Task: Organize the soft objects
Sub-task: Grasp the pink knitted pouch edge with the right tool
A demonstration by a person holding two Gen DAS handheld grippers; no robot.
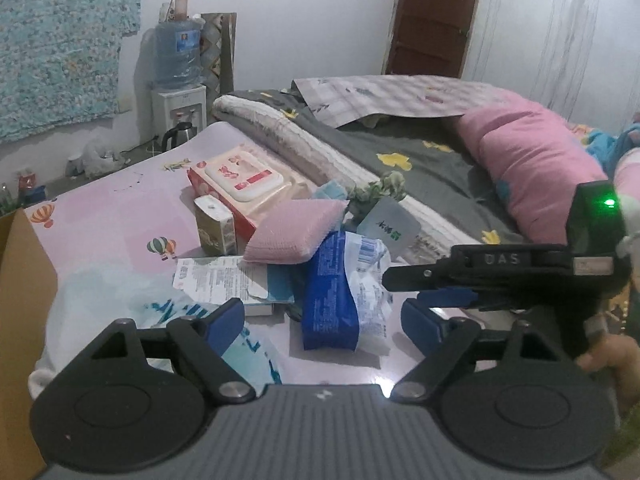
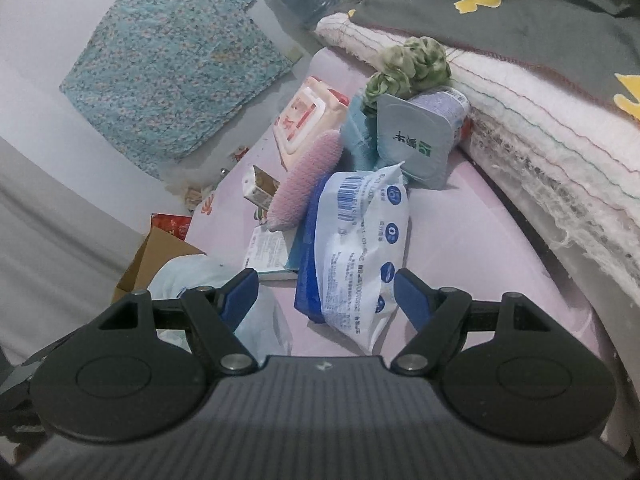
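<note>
A heap of small items lies on the pink bed sheet [image 1: 120,208]. A blue and white soft pack [image 1: 340,292] [image 2: 356,240] sits nearest. Behind it lie a pink sponge [image 1: 294,234] [image 2: 308,176], a peach wipes pack [image 1: 244,178] [image 2: 308,120], a small carton [image 1: 214,226], a green scrunchie [image 1: 380,188] [image 2: 412,64] and a foil-lidded cup [image 1: 386,226] [image 2: 416,140]. My left gripper [image 1: 322,320] is open, just short of the pack. My right gripper [image 2: 326,296] is open with the pack's near end between its fingers, pads clear of it.
A cardboard box [image 1: 20,300] [image 2: 160,256] stands off the bed's left edge. A thin white bag [image 1: 120,300] and a leaflet [image 1: 216,280] lie near the left gripper. Folded blankets [image 1: 320,144] [image 2: 540,132] and a pink pillow [image 1: 532,160] bound the far side.
</note>
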